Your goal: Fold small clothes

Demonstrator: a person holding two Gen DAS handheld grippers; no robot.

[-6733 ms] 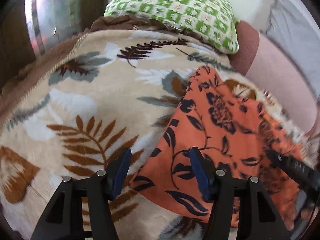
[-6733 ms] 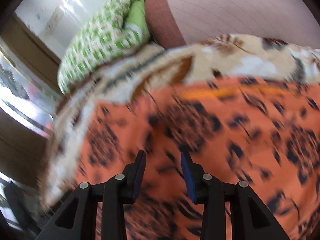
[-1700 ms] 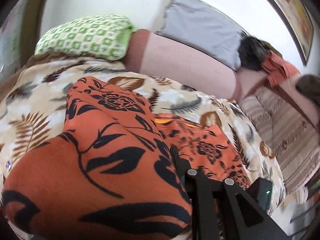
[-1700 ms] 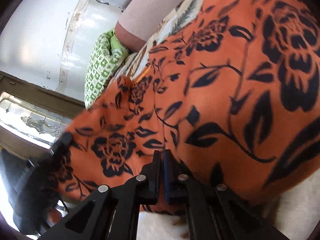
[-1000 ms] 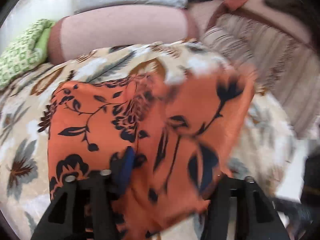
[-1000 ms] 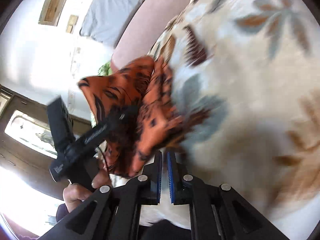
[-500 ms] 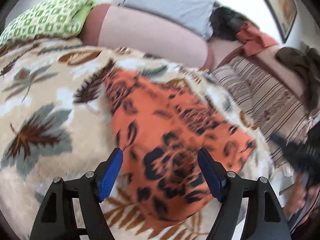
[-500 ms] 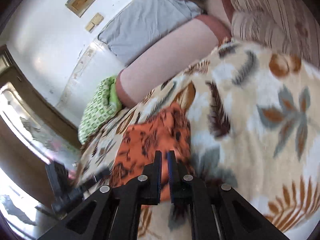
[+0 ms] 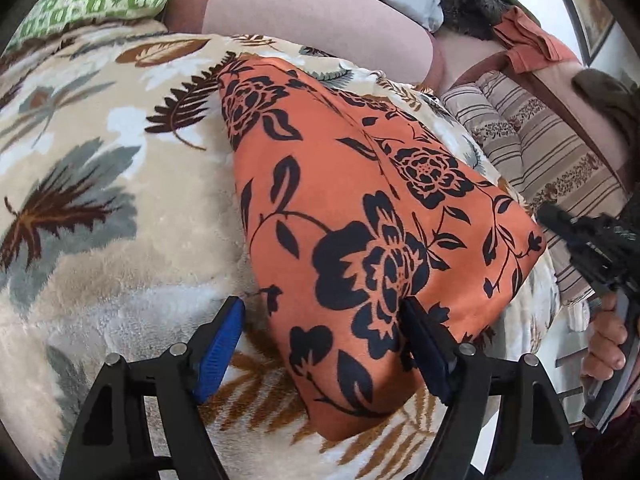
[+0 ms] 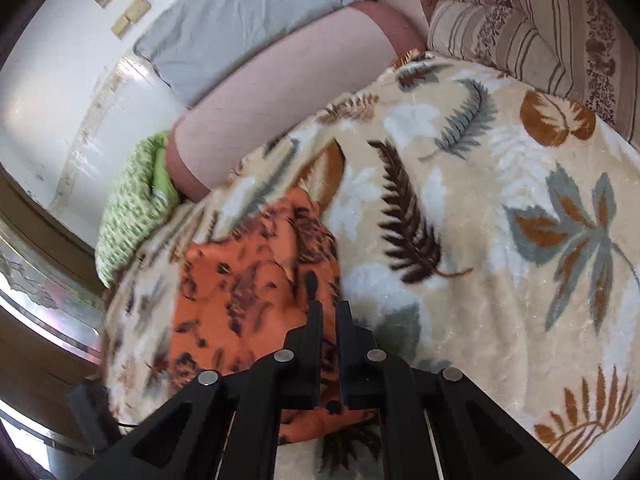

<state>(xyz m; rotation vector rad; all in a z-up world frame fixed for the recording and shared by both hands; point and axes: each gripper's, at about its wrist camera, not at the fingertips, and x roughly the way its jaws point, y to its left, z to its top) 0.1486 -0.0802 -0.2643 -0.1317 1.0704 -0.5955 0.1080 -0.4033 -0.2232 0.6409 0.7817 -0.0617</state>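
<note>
An orange cloth with black flowers lies folded flat on the leaf-print blanket. My left gripper is open just above its near end, holding nothing. In the right wrist view the same cloth lies left of centre on the blanket. My right gripper is shut and empty, hovering over the cloth's right edge. The right gripper and the hand holding it also show at the right edge of the left wrist view.
A green patterned pillow and a pink bolster lie at the blanket's far side. Striped cushions lie at the right, with an orange rag behind them. A wall and wooden frame stand at left.
Both grippers let go of the cloth after folding it over. It now lies flat; the left gripper has steadied close above it and the right has drawn back.
</note>
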